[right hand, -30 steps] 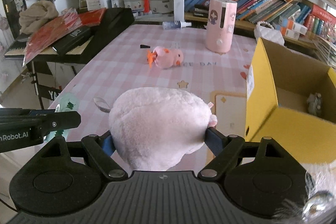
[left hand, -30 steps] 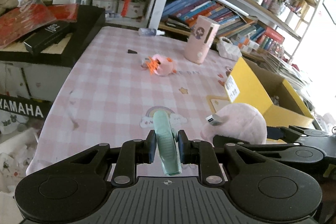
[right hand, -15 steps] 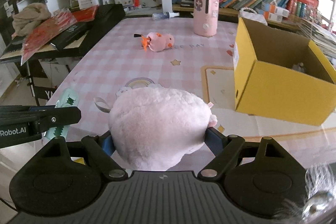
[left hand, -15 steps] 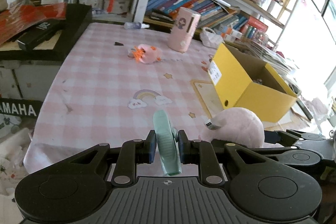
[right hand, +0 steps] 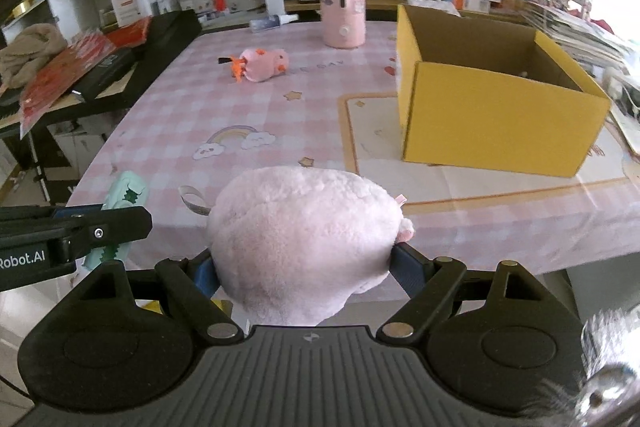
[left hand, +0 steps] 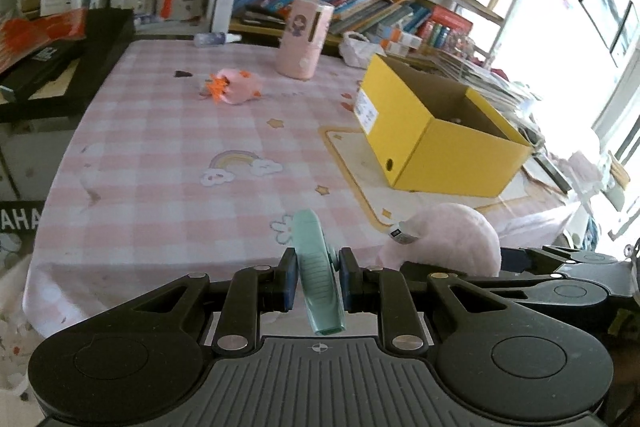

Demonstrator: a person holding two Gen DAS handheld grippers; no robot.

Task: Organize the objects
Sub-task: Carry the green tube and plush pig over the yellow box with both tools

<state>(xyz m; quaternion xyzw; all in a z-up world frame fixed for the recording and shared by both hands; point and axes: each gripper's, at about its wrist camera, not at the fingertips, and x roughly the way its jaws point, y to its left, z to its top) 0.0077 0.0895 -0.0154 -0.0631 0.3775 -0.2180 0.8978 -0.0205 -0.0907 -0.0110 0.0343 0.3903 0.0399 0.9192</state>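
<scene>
Though the yellow box (right hand: 496,115) stands open at two o'clock on the checked table (right hand: 280,123), its contents stay too dim to name. Left gripper (left hand: 319,277): clamped narrowly on a mint comb (left hand: 318,267), tilted downward. Right gripper (right hand: 304,267): spread wide, squeezing a pink plush toy (right hand: 304,239), its face hidden. Small pink toy (right hand: 264,59): eleven o'clock, lying sideways.

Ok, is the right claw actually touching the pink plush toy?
Touching. In the right wrist view the right claw has both blue pads pressed into the sides of the pink plush toy, whose fur bulges around them, held clear above the table edge.
</scene>
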